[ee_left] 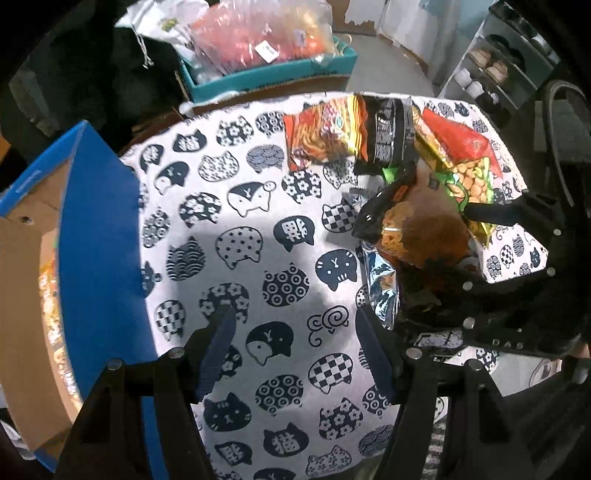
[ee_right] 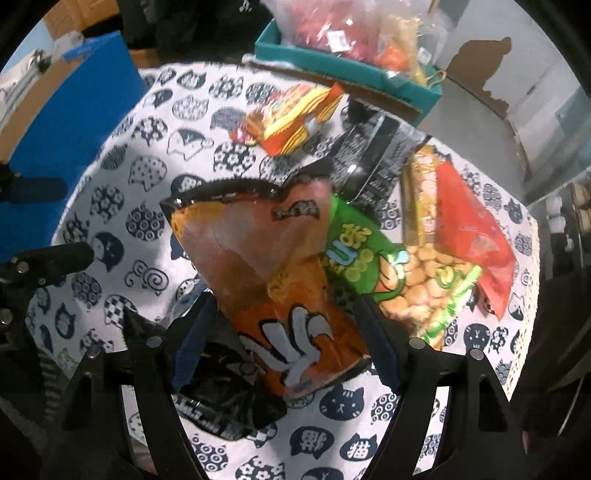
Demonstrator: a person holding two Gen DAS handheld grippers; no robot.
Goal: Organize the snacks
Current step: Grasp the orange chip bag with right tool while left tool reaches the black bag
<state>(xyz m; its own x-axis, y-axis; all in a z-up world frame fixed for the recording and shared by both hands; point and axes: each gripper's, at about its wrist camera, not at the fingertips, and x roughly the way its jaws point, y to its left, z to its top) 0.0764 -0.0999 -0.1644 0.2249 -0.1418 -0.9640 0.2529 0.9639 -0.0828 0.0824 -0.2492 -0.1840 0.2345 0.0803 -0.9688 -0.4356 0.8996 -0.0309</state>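
Snacks all over the cat-print tabletop (ee_right: 110, 206), and the nearest one is right between the right tool's (ee_right: 284, 343) fingers: an orange chip bag (ee_right: 280, 280) with big pale lettering and a black serrated top edge. It is glossy, crumpled and tilted up toward the camera. The fingers sit at either side of its lower part, but whether they actually press it, I cannot tell; the bag's bottom corner is blurred. Under it lies a dark crinkled packet (ee_right: 225, 402), mostly hidden by the orange bag and the left finger.

Just beyond, a green bag (ee_right: 351, 251) pokes out from behind the orange one, touching a clear-fronted pack of golden crackers (ee_right: 421, 280) with a red packet (ee_right: 469, 225) lying on it. Farther back, a black packet (ee_right: 373, 155), print too smeared to read, and an orange-yellow noodle packet (ee_right: 291, 118), motion-blurred.

Over to the left tool (ee_left: 295, 354): spread wide, gripping nothing, hovering above bare cloth (ee_left: 258, 240). From this side the right tool shows as a black frame covering the orange bag (ee_left: 402, 229), a silvery foil edge peeking beneath it. A blue cardboard box (ee_left: 99, 229) stands at the tabletop's left edge, its contents cut off. Beyond the far edge, a teal box (ee_left: 273, 74) heaped with clear plastic bags (ee_left: 258, 33), and a shelf unit (ee_left: 498, 66) at far right.
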